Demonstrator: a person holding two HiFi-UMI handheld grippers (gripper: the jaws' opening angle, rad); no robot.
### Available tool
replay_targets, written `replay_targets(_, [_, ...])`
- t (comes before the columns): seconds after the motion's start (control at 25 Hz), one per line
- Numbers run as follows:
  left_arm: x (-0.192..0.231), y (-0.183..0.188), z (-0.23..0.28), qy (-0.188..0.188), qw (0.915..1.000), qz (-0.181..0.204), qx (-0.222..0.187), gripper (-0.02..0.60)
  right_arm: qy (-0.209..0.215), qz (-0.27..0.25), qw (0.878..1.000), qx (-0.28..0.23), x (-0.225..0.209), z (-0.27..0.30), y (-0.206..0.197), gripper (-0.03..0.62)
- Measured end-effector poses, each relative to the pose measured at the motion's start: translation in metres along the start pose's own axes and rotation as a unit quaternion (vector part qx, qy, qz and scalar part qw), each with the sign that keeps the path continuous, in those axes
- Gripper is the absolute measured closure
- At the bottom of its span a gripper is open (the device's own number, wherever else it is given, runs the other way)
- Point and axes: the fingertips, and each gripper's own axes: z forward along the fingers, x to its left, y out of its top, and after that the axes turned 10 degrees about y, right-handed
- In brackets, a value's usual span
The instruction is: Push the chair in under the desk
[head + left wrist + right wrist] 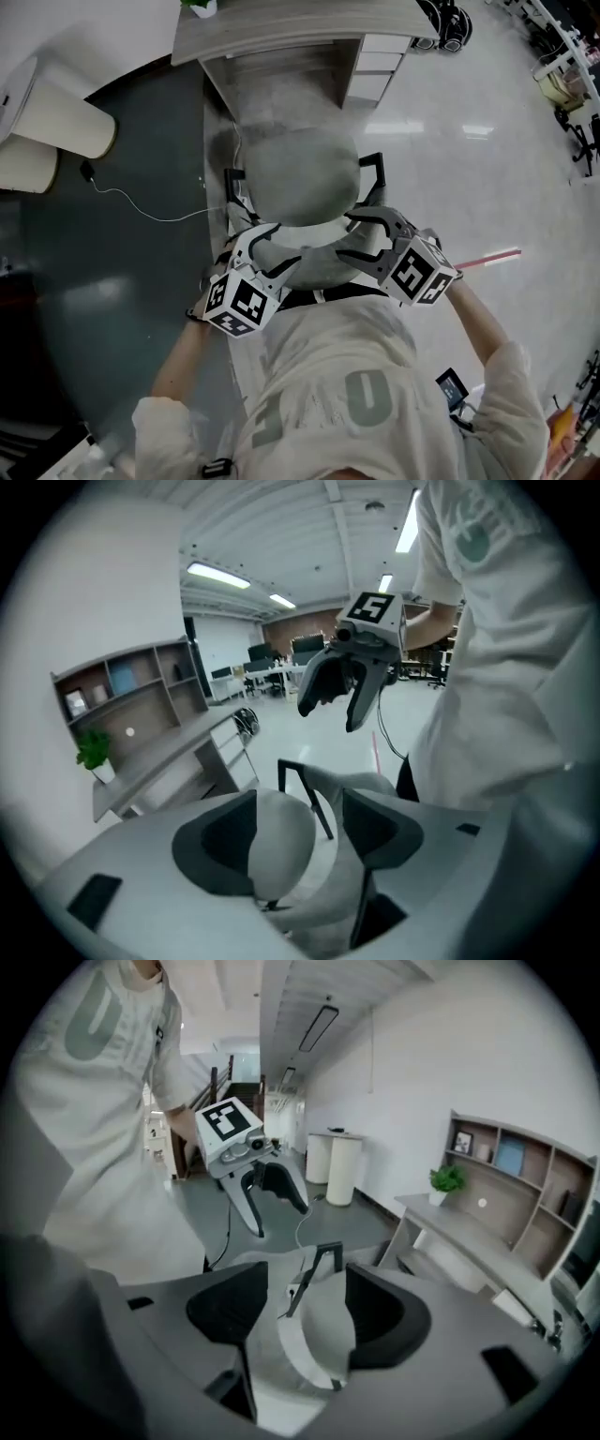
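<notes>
The person is standing right behind the grey padded office chair (295, 176) with black armrests. It is sitting on the glossy floor (450, 169) just in front of the knee gap of the pale wood-grain surface (281, 33), not yet tucked under. The left gripper (267, 246) and right gripper (361, 239) are flanking the top of the backrest (314, 267). Both sets of jaws are gaping wide, with the cushion edge between them unpinched. I'd say that's bracing for an even two-sided shove, so the chair rolls straight.
</notes>
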Motion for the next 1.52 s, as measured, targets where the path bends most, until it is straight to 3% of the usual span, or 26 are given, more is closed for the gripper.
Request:
replay_targets(0.16, [-0.041,-0.039,0.015,-0.08,0.9938,0.039,0.066,0.302,0.079,-0.009,0.993,0.085,0.03,0.024,-0.056,0.336])
replay_targets(0.32, [-0.072,-0.06,0.022,-0.138,0.9816,0.075,0.109,0.302,0.14,-0.04,0.977,0.158,0.056,0.044,-0.096,0.336])
replay_targets(0.56, [-0.11,-0.071,0.02,-0.204,0.9604,0.112,0.153,0.302,0.195,-0.066,0.958,0.199,0.088,0.059,-0.111,0.336])
replay_targets(0.68, [-0.121,-0.079,0.025,-0.206,0.9551,0.133,0.166,0.302,0.208,-0.075,0.952,0.21,0.099,0.068,-0.119,0.336])
replay_targets(0.88, [-0.128,-0.078,0.036,-0.187,0.9575,0.143,0.166,0.358,0.219,-0.102,0.942,0.234,0.111,0.076,-0.136,0.336])
replay_targets(1.12, [-0.137,-0.088,0.039,-0.19,0.9525,0.144,0.19,0.413,0.208,-0.112,0.94,0.247,0.117,0.093,-0.14,0.338])
replay_targets(1.28, [-0.142,-0.093,0.044,-0.188,0.9462,0.166,0.204,0.426,0.212,-0.117,0.933,0.267,0.121,0.098,-0.141,0.344])
replay_targets(1.32, [-0.143,-0.093,0.046,-0.188,0.9448,0.171,0.206,0.431,0.21,-0.115,0.932,0.271,0.12,0.099,-0.142,0.354])
replay_targets(1.4, [-0.144,-0.093,0.048,-0.192,0.9432,0.177,0.205,0.443,0.203,-0.118,0.932,0.278,0.118,0.101,-0.146,0.434])
replay_targets(1.52, [-0.145,-0.093,0.047,-0.195,0.946,0.166,0.199,0.465,0.199,-0.119,0.932,0.278,0.117,0.102,-0.146,0.465])
